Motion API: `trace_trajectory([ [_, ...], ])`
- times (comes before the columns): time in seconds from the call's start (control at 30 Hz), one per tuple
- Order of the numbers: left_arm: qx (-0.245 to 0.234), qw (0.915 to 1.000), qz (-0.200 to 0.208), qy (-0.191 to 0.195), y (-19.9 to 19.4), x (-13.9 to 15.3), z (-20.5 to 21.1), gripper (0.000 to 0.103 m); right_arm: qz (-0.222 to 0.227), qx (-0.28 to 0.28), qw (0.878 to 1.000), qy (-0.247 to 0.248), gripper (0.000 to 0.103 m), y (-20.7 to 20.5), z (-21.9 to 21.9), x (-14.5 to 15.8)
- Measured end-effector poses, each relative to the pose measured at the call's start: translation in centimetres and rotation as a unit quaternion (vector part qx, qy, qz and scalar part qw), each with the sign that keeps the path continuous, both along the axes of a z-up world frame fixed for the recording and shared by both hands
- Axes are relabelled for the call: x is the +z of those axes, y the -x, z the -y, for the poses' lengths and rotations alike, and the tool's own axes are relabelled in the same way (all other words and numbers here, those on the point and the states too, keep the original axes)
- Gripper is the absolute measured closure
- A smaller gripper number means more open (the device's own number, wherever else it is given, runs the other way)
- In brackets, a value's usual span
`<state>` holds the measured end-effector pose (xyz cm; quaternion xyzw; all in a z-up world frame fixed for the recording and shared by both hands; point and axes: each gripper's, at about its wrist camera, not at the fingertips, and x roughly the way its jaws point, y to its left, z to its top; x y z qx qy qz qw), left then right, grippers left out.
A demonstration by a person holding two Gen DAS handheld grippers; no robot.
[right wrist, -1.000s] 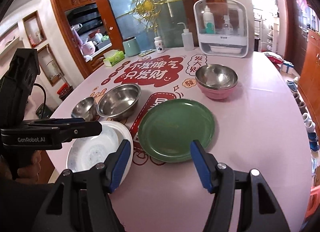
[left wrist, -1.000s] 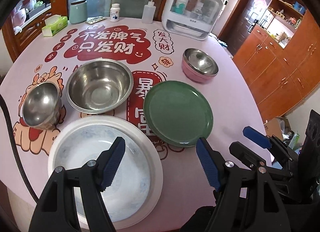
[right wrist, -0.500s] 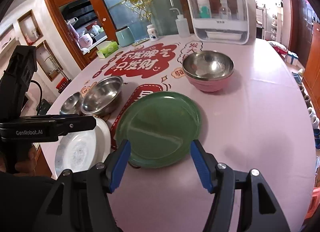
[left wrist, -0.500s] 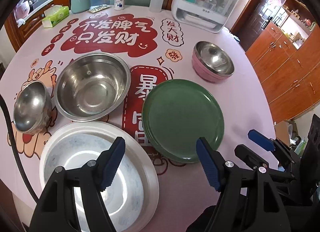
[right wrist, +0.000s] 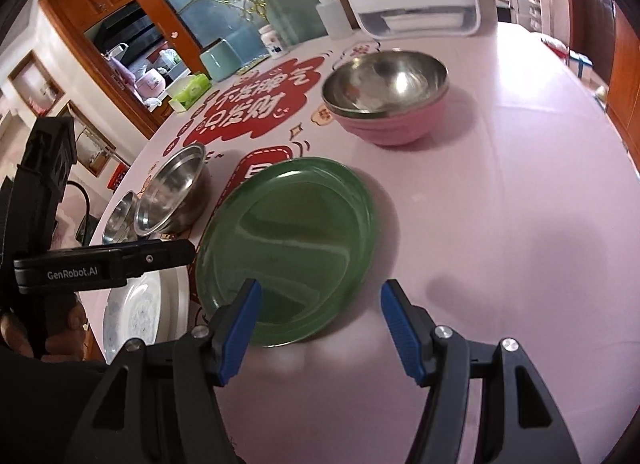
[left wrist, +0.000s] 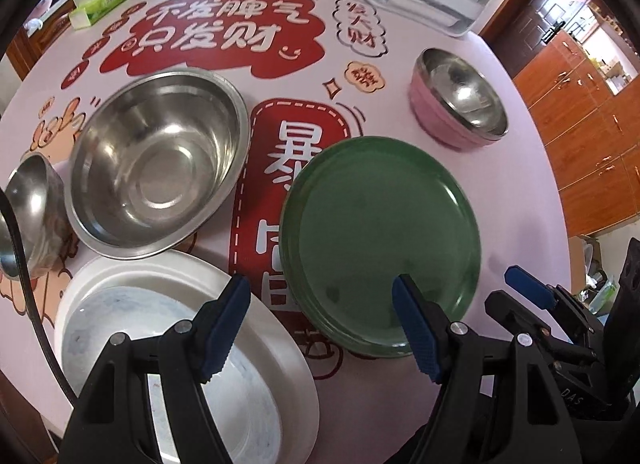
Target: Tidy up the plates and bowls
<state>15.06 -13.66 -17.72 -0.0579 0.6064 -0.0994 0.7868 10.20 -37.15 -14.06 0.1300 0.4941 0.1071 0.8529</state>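
Green plate (left wrist: 380, 240): round, glossy, shallow raised rim, lying flat on the pink printed tablecloth (right wrist: 500, 224), near centre. White plate (left wrist: 120, 328): wide rim, pale marbled centre, at the near left edge, just beside the green one.

Left gripper (left wrist: 320, 324): jaws apart, nothing between the blue pads; it hangs above the gap between the two plates, touching neither. Right gripper (right wrist: 318, 328): jaws apart, empty, above the near rim of the green plate; contact cannot be told.

Count: two plates. Three bowls: one large steel bowl (left wrist: 156, 160) far of the white plate, one small steel bowl (left wrist: 34, 208) at its left, one pink bowl (right wrist: 386, 98) with a steel lining at far right.
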Motion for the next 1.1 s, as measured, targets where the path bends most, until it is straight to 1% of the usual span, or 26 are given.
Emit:
trace_trajectory([
  [0.17, 0.004, 0.9998, -0.017, 0.003, -1.0, -1.2, 0.1, 0.031, -0.019, -0.005, 1.0, -0.02, 0.041, -0.7, 0.6, -1.2],
  [0.27, 0.002, 0.9997, -0.025, 0.004, -1.4, -1.8, 0.2, 0.04, -0.024, -0.008, 0.999, -0.03, 0.041, -0.9, 0.9, -1.7],
  [0.3, 0.001, 0.9996, -0.028, 0.002, -1.5, -2.0, 0.3, 0.042, -0.024, -0.01, 0.999, -0.032, 0.041, -0.9, 1.0, -1.8],
  [0.33, 0.0, 0.9995, -0.03, 0.001, -1.6, -2.1, 0.3, 0.044, -0.024, -0.01, 0.999, -0.035, 0.043, -0.9, 1.0, -1.9],
  [0.4, 0.002, 0.9994, -0.033, 0.001, -1.9, -2.5, 0.2, 0.049, -0.027, -0.011, 0.999, -0.039, 0.052, -1.1, 1.1, -2.1],
  [0.43, 0.002, 0.9994, -0.035, 0.001, -2.0, -2.6, 0.2, 0.052, -0.029, -0.012, 0.999, -0.041, 0.053, -1.1, 1.2, -2.2],
  [0.53, 0.001, 0.9992, -0.039, -0.004, -2.5, -3.0, 0.3, 0.056, -0.032, -0.014, 0.998, -0.046, 0.059, -1.2, 1.3, -2.5],
  [0.6, 0.0, 0.9991, -0.041, -0.004, -2.7, -3.2, 0.4, 0.056, -0.035, -0.014, 0.998, -0.047, 0.065, -1.3, 1.3, -2.7],
  [0.67, -0.001, 0.999, -0.044, -0.003, -2.9, -3.4, 0.5, 0.057, -0.038, -0.014, 0.998, -0.047, 0.067, -1.4, 1.3, -2.8],
  [0.73, -0.002, 0.9989, -0.046, -0.008, -3.1, -3.6, 0.6, 0.06, -0.041, -0.013, 0.998, -0.047, 0.069, -1.5, 1.3, -3.0],
  [0.87, 0.003, 0.9987, -0.05, -0.009, -3.6, -4.1, 0.7, 0.064, -0.047, -0.01, 0.998, -0.049, 0.077, -1.8, 1.3, -3.3],
  [0.93, 0.003, 0.9985, -0.053, -0.01, -3.8, -4.3, 0.7, 0.067, -0.049, -0.01, 0.998, -0.049, 0.079, -1.9, 1.3, -3.5],
  [1.1, 0.002, 0.9982, -0.058, -0.017, -4.5, -4.8, 1.0, 0.07, -0.051, -0.009, 0.998, -0.045, 0.083, -1.9, 1.2, -3.7],
])
